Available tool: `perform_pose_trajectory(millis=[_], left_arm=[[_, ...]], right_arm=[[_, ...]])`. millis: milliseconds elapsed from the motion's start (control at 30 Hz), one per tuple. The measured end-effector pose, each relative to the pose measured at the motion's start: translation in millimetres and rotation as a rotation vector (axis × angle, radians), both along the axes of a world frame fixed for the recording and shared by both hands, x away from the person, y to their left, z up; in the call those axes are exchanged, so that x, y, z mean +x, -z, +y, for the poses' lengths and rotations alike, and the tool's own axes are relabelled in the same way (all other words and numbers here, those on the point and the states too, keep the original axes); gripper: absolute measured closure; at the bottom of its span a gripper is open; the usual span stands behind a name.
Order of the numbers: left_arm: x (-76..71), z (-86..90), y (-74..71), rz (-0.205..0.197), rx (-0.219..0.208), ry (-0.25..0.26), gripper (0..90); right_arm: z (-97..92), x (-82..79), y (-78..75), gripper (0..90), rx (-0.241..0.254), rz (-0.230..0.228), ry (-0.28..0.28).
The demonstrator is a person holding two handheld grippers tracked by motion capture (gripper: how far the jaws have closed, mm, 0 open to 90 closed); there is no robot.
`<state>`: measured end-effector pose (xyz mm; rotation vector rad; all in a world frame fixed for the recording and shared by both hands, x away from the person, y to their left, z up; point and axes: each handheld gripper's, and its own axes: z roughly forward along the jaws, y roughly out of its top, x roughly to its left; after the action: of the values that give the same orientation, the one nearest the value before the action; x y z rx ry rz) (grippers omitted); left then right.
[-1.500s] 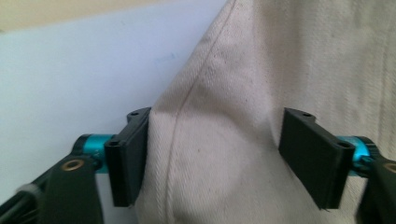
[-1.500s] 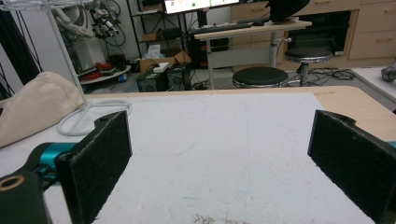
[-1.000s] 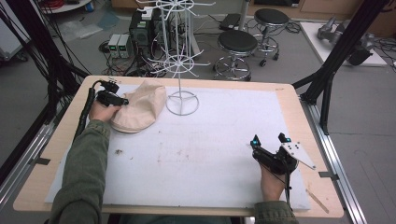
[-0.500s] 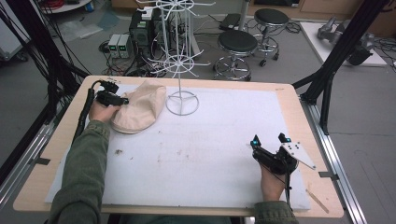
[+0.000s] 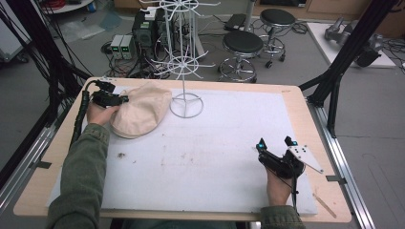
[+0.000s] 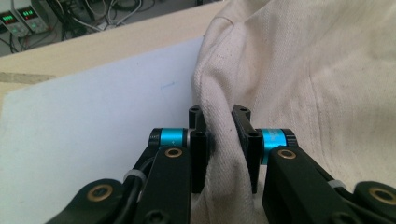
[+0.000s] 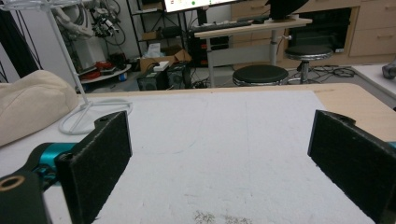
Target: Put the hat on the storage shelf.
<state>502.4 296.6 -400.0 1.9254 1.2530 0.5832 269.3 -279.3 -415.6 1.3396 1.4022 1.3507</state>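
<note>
A cream cloth hat (image 5: 143,112) lies at the far left of the white mat, beside the base of a white wire rack (image 5: 186,104). My left gripper (image 5: 122,99) is at the hat's left edge, shut on a fold of its fabric. In the left gripper view the pads (image 6: 198,142) pinch the cream cloth (image 6: 303,79) between them. My right gripper (image 5: 276,142) rests near the mat's front right, its jaws wide open with nothing between them. The right gripper view shows the hat (image 7: 32,105) and the rack's base (image 7: 93,114) far off at the left.
The white mat (image 5: 215,157) covers most of the wooden table (image 5: 305,102). Small dark crumbs (image 5: 121,155) lie on the mat in front of the hat. Stools (image 5: 243,45) and electronics stand on the floor behind the table. Black frame posts rise at both sides.
My left gripper has lifted slightly with the hat's edge in its jaws. The right gripper has stayed in place.
</note>
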Motion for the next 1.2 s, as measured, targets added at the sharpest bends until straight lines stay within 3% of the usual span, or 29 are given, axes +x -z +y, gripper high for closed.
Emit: perform_pose_trajectory(millis=[467, 867, 1200], left_arm=[[-34.9, 6.3, -20.3, -0.152, -0.091, -0.019, 78.8], [-66.5, 11.0, -44.5, -0.324, -0.142, -0.003, 78.9], [-91.8, 17.9, -64.6, -0.414, -0.190, 0.020, 78.8]], right_arm=[[-0.3, -0.7, -0.5, 5.3, 0.002, -0.006, 0.002], [0.0, -0.8, -0.7, 5.3, 0.007, -0.007, 0.005], [0.4, -1.0, -0.7, 5.3, 0.008, -0.006, 0.005]])
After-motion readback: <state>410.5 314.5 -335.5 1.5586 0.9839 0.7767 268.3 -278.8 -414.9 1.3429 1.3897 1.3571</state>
